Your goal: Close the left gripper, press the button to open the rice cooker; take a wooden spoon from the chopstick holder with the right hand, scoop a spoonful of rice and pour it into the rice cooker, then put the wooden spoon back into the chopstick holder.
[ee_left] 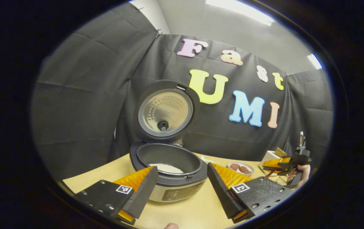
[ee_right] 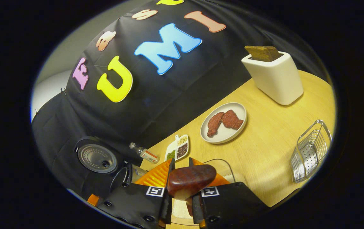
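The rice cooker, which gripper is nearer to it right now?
Left. The left gripper hovers right before the open rice cooker; the right gripper, holding the wooden spoon, is farther off.

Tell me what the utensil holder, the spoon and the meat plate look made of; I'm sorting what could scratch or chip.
Utensil holder: bare metal wire with a perforated sheet wall, shiny and reflective.
Spoon in the right gripper: probably dark reddish wood, smooth and glossy, with a highlight on its rounded back.
Plate: looks like glazed white ceramic, though smooth plastic can't be ruled out.
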Tool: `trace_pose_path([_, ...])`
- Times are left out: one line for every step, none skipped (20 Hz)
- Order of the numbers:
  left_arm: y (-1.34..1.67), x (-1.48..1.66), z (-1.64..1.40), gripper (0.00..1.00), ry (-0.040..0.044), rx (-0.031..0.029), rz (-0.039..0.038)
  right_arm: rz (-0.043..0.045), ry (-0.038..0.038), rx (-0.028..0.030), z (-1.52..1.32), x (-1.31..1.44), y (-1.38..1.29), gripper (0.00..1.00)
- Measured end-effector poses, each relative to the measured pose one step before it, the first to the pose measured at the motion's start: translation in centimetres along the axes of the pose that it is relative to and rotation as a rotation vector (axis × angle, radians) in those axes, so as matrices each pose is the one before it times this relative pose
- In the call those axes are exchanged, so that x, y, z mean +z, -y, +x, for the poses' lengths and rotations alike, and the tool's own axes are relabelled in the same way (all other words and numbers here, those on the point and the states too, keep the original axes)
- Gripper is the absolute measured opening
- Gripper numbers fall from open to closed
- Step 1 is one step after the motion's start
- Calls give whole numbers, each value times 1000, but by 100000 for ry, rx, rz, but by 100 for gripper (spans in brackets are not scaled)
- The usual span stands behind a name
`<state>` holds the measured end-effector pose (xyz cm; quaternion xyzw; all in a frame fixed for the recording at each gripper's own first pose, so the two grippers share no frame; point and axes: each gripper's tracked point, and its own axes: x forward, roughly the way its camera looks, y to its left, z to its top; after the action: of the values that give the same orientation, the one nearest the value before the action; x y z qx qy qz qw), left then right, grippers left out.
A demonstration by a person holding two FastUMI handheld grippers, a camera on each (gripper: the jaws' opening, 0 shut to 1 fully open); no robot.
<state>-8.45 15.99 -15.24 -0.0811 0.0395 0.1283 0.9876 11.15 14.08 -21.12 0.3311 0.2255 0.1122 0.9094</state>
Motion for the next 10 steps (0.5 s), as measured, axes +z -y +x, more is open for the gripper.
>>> trace_pose_path([-102,24,-28,97,50,476,206,1979,986,131,-492,427,134,26])
trace_pose_path([-108,-54,-31,97,10,394,-108,2918,627,1047,-352,503,81,26])
trace_pose_path([-125,74,-88,96,-63,337,-195,3585,469,1241,-279,287,-7,26])
trace_pose_path([-42,-70,-35,96,-32,64,-215,3743,345,1192,-181,354,51,26])
trace_pose_path([-30,17,-95,96,-67,-55,-253,3688,524,850,-54,400,-91,26])
trace_pose_path([68,-131,-13,96,-136,-111,-263,3537,551,600,1,296,58,27])
trace_pose_path([-21,-71,-109,96,-55,-55,-247,3317,737,714,10,233,-112,27])
trace_pose_path([-37,-29,16,96,16,-4,-122,2999,554,991,14,227,-198,26])
trace_pose_path([-138,54,-120,96,-36,194,89,2430,-165,1336,32,113,-381,27])
trace_pose_path([-169,5,-77,96,134,213,327,2431,-32,1584,167,69,-413,26])
